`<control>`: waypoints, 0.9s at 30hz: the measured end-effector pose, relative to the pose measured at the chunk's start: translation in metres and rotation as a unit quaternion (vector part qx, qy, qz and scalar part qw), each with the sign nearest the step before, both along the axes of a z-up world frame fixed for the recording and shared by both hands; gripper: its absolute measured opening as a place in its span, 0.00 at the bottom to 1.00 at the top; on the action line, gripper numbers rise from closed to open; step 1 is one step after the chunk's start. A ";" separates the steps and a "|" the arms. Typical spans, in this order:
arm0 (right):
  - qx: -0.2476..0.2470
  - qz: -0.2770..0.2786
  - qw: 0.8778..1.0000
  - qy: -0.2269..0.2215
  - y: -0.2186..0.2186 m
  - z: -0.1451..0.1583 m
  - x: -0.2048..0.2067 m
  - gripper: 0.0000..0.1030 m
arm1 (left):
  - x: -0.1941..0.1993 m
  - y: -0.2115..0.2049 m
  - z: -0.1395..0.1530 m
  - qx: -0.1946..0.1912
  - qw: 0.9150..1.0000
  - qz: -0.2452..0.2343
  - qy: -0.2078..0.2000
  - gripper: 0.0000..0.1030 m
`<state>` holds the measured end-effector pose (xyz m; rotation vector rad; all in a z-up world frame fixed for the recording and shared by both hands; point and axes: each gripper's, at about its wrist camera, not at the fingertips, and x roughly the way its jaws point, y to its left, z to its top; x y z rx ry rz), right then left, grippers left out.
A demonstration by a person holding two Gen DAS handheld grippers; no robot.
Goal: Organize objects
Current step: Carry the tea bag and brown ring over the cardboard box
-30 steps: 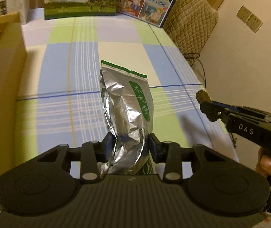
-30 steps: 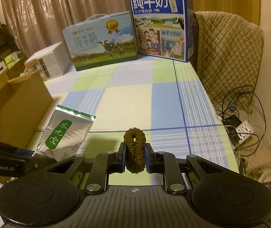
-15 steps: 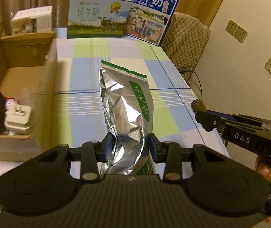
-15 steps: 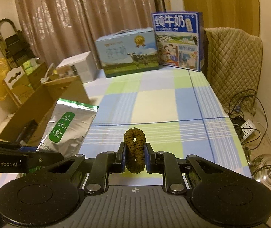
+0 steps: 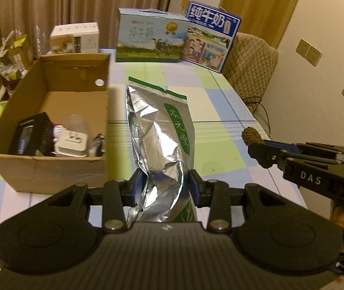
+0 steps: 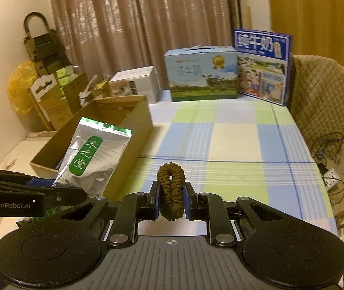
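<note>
the silver foil tea pouch point(image 5: 160, 145), pinched low in the left gripper point(image 5: 166, 186), hangs above the table beside the open cardboard box point(image 5: 51, 169); it should go in flat. the right gripper point(image 6: 171, 199) clamps a brown scrunchie point(image 6: 170, 188). grippers read "genrobot.ai", "das"; a blue milk carton point(image 6: 262, 66) reads "纯牛奶"

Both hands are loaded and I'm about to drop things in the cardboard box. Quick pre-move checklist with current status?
1. Left hand-held gripper clamped on foil pouch: ok.
2. Right hand-held gripper clamped on brown hair tie: ok.
3. Cardboard box open on top: ok.
4. Free floor space in box, far half: ok; near end holds a white charger and dark items.
5. Pouch clear of the box wall: ok.
6. Pouch sealed: cannot tell.
</note>
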<state>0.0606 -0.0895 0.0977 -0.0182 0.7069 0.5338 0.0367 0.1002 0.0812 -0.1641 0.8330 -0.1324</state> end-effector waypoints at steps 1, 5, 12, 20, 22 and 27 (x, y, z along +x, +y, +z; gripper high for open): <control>-0.001 0.003 1.000 -0.001 0.004 0.000 -0.002 0.15 | -0.002 0.003 0.001 0.000 1.000 0.003 -0.001 0.33; -0.005 0.017 1.000 -0.001 0.019 -0.001 -0.005 0.15 | -0.009 0.017 0.003 -0.001 1.000 0.014 -0.005 0.33; -0.012 0.035 0.999 -0.002 0.039 -0.003 -0.005 0.15 | -0.017 0.040 0.003 -0.001 0.999 0.033 -0.003 0.33; -0.016 0.059 0.998 -0.005 0.065 -0.003 -0.001 0.15 | -0.019 0.070 0.011 0.010 0.998 0.058 -0.008 0.33; -0.016 0.065 0.998 -0.006 0.073 -0.003 0.000 0.15 | -0.019 0.078 0.015 0.013 0.998 0.063 -0.012 0.33; -0.017 0.079 0.997 -0.009 0.091 -0.002 0.005 0.15 | -0.016 0.095 0.023 0.023 0.997 0.073 -0.017 0.33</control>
